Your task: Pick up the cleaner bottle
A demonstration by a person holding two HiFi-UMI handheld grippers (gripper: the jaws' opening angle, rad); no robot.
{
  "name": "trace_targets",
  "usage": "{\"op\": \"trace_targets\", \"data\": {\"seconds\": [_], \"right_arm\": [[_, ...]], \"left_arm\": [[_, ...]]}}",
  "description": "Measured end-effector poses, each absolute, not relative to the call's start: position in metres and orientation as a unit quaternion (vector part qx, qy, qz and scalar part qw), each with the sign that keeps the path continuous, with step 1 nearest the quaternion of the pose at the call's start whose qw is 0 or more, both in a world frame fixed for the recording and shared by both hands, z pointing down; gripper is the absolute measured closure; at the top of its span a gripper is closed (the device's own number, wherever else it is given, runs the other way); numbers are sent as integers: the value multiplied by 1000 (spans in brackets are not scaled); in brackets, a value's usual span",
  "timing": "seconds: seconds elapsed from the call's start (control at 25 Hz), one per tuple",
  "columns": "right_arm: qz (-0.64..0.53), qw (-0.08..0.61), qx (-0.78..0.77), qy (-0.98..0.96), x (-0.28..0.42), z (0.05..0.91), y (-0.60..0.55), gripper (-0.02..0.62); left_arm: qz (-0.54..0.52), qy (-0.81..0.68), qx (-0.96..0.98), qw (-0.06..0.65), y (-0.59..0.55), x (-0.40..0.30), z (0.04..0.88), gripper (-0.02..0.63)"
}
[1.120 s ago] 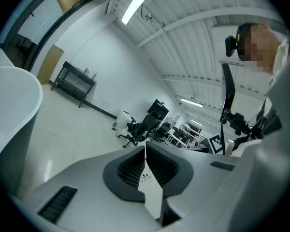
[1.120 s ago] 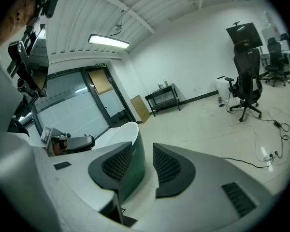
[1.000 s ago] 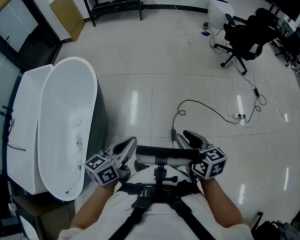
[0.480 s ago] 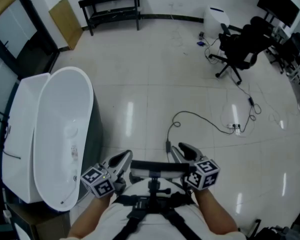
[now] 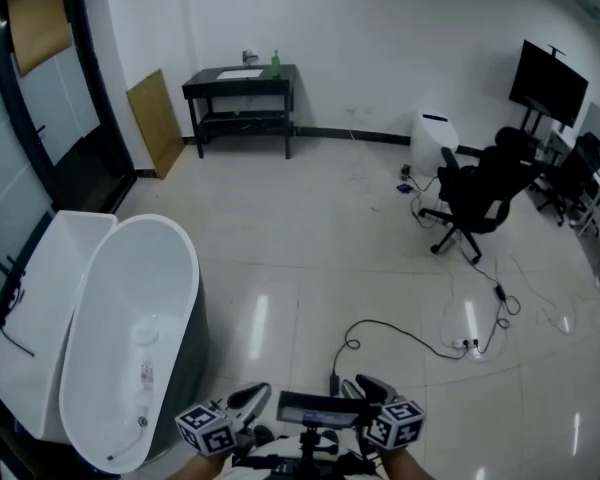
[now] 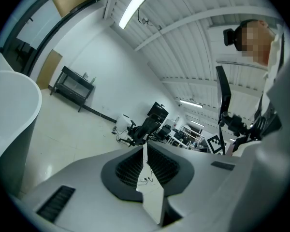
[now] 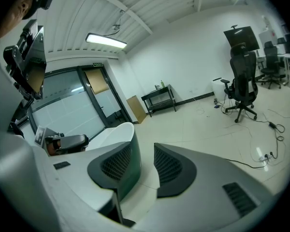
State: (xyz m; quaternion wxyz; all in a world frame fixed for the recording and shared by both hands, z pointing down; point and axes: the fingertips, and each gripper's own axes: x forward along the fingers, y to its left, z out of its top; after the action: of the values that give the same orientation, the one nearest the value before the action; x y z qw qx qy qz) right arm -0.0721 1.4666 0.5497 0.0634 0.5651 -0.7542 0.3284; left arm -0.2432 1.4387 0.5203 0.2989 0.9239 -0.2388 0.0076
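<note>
Green bottle (image 5: pixel 275 64) stands upright on the black bench (image 5: pixel 242 86) at the far wall, just right of the tap (image 5: pixel 250 56) & white basin (image 5: pixel 239 73), well apart from both grippers. At the near edge, left hand-held gripper (image 5: pixel 256 398) has its jaws together, nothing btwn them. Beside it, right hand-held gripper (image 5: pixel 368 384) has its jaws apart, nothing held. White bathtub (image 5: pixel 130 338) sits near left. Black cable (image 5: pixel 400 330) lies on the tiled floor (image 5: pixel 310 218) just beyond the grippers. Office chair (image 5: pixel 475 193) far right, dark screen (image 5: pixel 547 83) behind it. Brown board (image 5: pixel 158 118) leans on the wall left of the bench.
</note>
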Motion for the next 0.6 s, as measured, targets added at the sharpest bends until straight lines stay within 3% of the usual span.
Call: {"op": "trace_targets", "data": {"seconds": [0.6], "right_arm": [[237, 113, 594, -760, -56, 506, 1393, 439]], "left_arm": [[-4, -320, 931, 173, 1367, -272, 461, 597]]}}
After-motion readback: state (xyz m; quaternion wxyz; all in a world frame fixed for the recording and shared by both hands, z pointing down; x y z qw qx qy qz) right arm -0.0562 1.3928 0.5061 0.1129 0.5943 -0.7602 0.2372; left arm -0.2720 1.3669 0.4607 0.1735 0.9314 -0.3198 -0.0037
